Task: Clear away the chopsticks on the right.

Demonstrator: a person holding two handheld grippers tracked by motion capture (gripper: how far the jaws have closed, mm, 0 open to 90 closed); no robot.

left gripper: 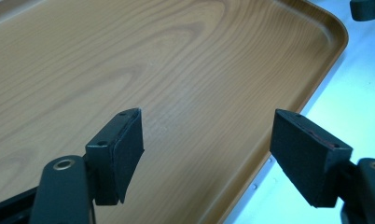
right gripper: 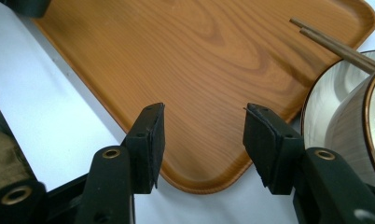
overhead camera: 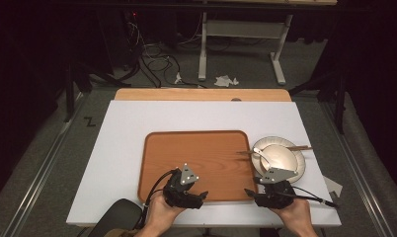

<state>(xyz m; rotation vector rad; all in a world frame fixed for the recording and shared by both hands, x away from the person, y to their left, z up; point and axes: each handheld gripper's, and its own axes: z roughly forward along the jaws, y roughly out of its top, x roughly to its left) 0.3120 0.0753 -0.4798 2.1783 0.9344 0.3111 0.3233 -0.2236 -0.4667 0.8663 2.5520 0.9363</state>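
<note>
Tray beneath both open hand-held grippers' tips.

- The tray lies on the desk, near its middle.
- The plate sits just right of the tray, with the bowl on it.
- The chopsticks lie across the bowl, their tips reaching over the tray's right edge.
- The spoon rests in the bowl.
- The left gripper hovers over the tray's near edge; the right gripper is at its near right corner, before the plate.
</note>
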